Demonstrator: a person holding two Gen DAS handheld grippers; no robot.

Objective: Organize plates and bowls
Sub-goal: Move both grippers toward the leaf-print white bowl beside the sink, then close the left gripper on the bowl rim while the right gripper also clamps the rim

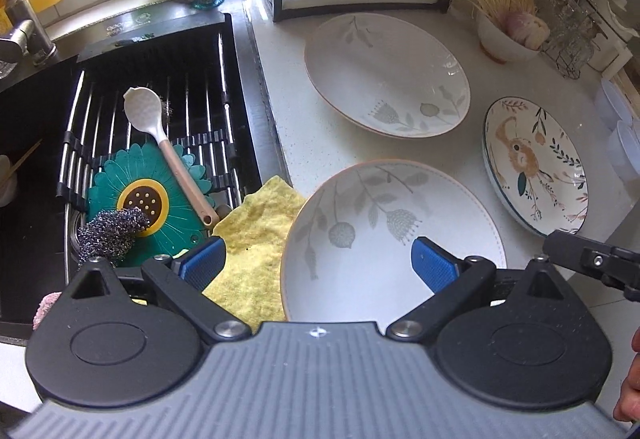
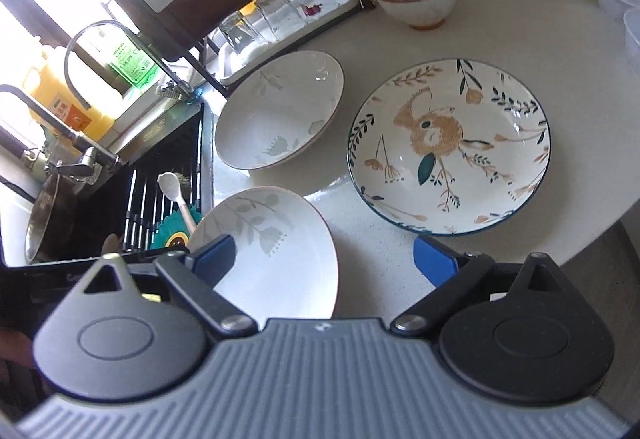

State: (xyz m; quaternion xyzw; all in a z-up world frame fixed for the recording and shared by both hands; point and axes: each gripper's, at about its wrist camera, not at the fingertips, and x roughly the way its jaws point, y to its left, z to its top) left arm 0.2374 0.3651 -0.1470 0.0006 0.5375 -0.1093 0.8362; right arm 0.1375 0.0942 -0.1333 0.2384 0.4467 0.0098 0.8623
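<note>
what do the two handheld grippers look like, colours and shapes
Both match. The left gripper and right gripper each have a grey ribbed body, two round black housings with teardrop tops, black link arms on silver pivot bolts, and blue textured finger pads. A small white cross mark sits on the body's front edge. No cables or sleeves show.

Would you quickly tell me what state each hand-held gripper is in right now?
Left hand-held gripper: open, holding nothing, above the near leaf-pattern plate.
Right hand-held gripper: open, holding nothing.
</note>
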